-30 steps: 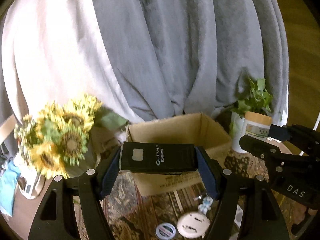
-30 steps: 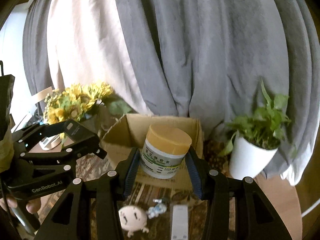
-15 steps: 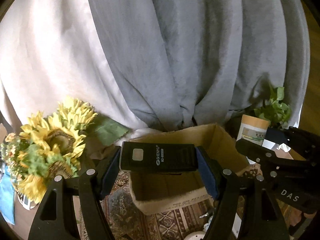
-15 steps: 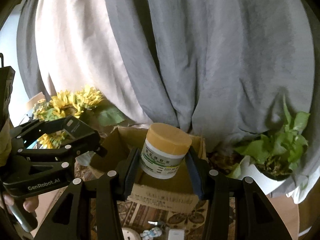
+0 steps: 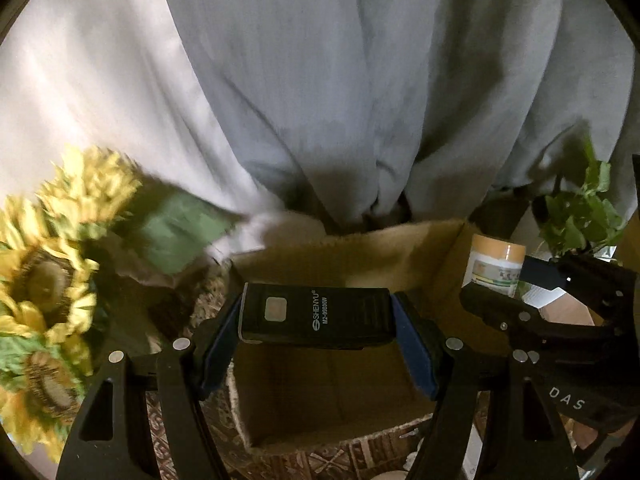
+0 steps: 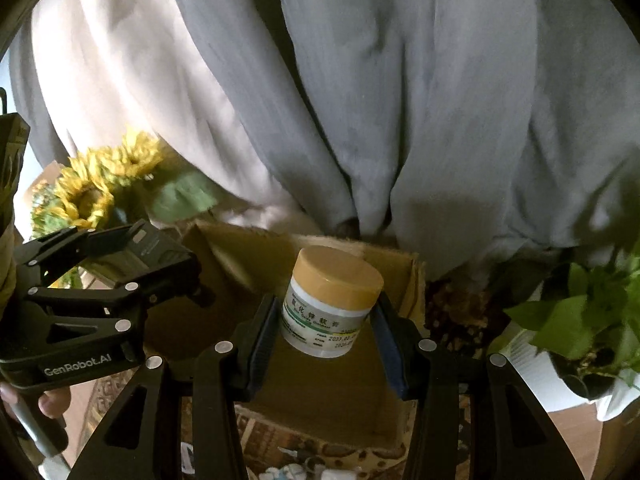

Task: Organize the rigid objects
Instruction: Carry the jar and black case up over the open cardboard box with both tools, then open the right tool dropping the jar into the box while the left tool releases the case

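Note:
My left gripper [image 5: 318, 320] is shut on a black rectangular power bank [image 5: 316, 314], held crosswise above an open cardboard box [image 5: 332, 392]. My right gripper [image 6: 326, 320] is shut on a white jar with a tan lid [image 6: 332, 300], hanging over the same cardboard box [image 6: 320, 396]. In the left wrist view the jar [image 5: 496, 270] and the right gripper's body show at the right, over the box's right side. In the right wrist view the power bank [image 6: 140, 246] shows at the left, in the left gripper.
Grey and cream curtains [image 5: 320, 100] hang right behind the box. Sunflowers [image 5: 52, 280] stand to its left and a potted green plant [image 6: 580, 320] in a white pot to its right. Small items [image 6: 304, 470] lie on the patterned cloth [image 5: 360, 456] before the box.
Both grippers have moved forward and tipped down toward the box with their loads, so the box now fills the lower view. The small items on the cloth have slid nearly out of sight.

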Action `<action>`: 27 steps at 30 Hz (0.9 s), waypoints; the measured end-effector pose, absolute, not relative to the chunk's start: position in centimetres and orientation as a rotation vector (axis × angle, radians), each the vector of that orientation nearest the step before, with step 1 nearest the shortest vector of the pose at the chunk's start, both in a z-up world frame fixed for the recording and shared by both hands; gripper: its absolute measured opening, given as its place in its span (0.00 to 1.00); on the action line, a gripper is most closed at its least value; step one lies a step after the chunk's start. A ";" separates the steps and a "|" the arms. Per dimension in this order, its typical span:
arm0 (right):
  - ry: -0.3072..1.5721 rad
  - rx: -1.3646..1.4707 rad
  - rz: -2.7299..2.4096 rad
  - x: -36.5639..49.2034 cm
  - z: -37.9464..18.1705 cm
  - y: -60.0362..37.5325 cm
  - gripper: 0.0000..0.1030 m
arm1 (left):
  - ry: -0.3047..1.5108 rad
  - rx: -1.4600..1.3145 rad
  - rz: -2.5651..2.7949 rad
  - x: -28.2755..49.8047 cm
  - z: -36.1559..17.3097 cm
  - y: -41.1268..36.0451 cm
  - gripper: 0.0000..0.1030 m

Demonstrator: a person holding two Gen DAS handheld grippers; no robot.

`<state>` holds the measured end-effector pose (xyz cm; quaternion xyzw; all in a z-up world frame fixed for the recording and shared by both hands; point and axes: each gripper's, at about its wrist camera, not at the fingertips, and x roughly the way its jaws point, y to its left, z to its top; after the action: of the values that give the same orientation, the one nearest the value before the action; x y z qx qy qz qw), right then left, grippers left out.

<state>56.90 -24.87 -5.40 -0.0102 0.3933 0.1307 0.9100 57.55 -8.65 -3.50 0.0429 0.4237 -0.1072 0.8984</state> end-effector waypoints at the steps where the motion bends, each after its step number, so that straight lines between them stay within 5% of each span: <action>1: 0.832 -0.021 0.274 57.3 -5.8 -24.9 0.47 | 0.899 0.088 -0.218 58.0 -3.9 -8.7 0.70; 10: 0.974 -0.060 0.297 59.6 -8.4 -24.6 0.47 | 0.997 0.112 -0.173 59.8 -6.2 -8.8 0.71; 15: 1.020 -0.049 0.297 60.0 -9.1 -24.6 0.50 | 0.970 0.122 -0.164 59.3 -5.8 -8.6 0.83; 27: 0.887 -0.040 0.190 56.2 -6.0 -24.8 0.60 | 0.793 0.161 -0.093 53.9 -2.2 -6.6 0.89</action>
<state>56.20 -24.77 -5.98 -0.0192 0.4282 0.0919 0.8988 53.89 -6.58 -2.18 0.0781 0.3857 -0.0452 0.9182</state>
